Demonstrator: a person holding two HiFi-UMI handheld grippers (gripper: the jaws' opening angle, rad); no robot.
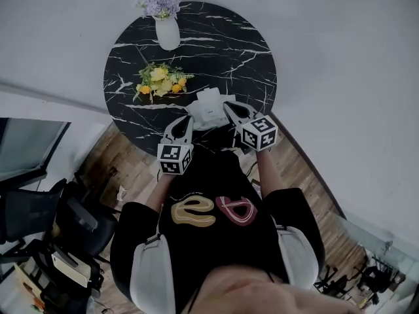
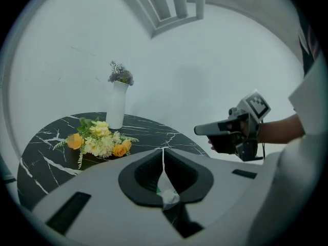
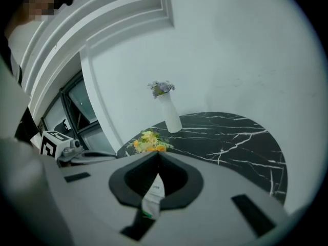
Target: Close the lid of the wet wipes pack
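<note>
The white wet wipes pack (image 1: 209,105) lies at the near edge of the round black marble table (image 1: 242,57); the lid's position is too small to make out. My left gripper (image 1: 188,118) hangs just left of the pack and my right gripper (image 1: 229,107) just right of it, both above the table edge. In the left gripper view the jaws of the left gripper (image 2: 163,150) meet at the tips, and a sliver of the pack (image 2: 168,196) shows below them. The right gripper (image 3: 157,153) also has its jaws together, over a strip of the pack (image 3: 152,192).
A white vase (image 1: 167,31) with purple flowers stands at the table's far side. A yellow flower bunch (image 1: 160,82) lies left of the pack. Office chairs (image 1: 72,227) stand on the wooden floor to the left. A white wall lies behind the table.
</note>
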